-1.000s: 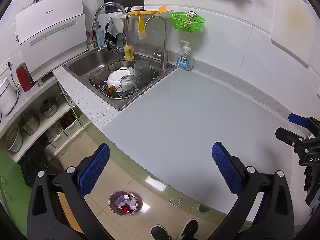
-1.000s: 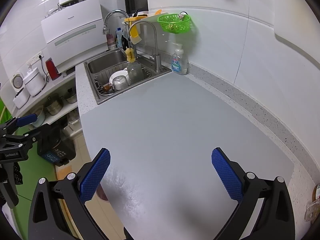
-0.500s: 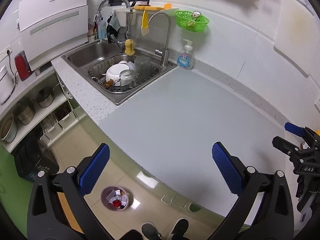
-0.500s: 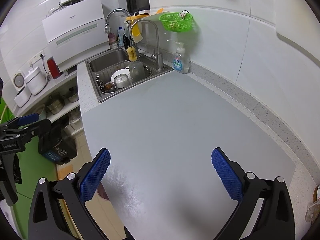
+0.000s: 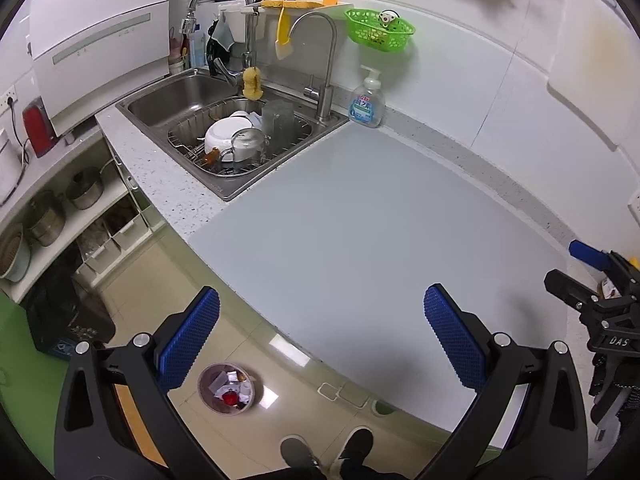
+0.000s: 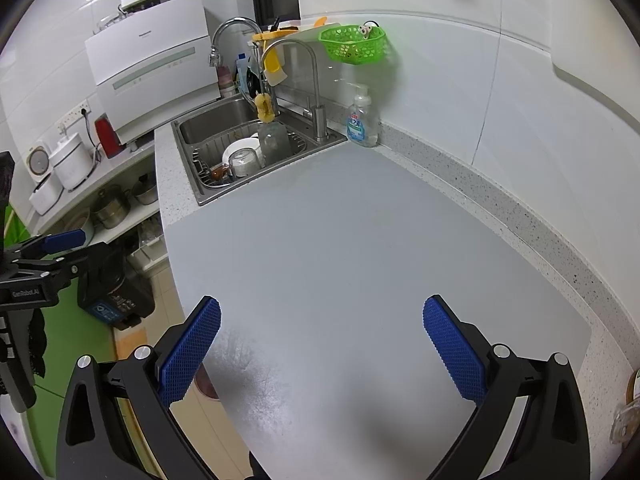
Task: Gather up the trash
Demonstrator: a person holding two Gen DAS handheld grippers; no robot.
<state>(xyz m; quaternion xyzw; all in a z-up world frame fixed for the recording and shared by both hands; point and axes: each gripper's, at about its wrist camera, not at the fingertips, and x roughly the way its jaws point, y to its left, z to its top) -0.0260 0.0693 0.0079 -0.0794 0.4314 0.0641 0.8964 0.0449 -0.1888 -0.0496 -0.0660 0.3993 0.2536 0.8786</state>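
Over the last second your left tongs (image 5: pixel 320 340) have risen and tipped slightly, so the small bin (image 5: pixel 226 389) of collected trash on the floor looks farther below, while your right tongs (image 6: pixel 322 346) have barely moved; both sets stand wide open and hold nothing. No trash shows on the grey counter (image 6: pixel 360 240), which suggests collection is finished or nearly so, though small items at its near right edge (image 6: pixel 624 420) are too blurred to identify. At the far left lie a steel sink (image 5: pixel 224 136) holding dishes, a soap bottle (image 5: pixel 366 100) and a green basket (image 5: pixel 380 34) on the white wall.
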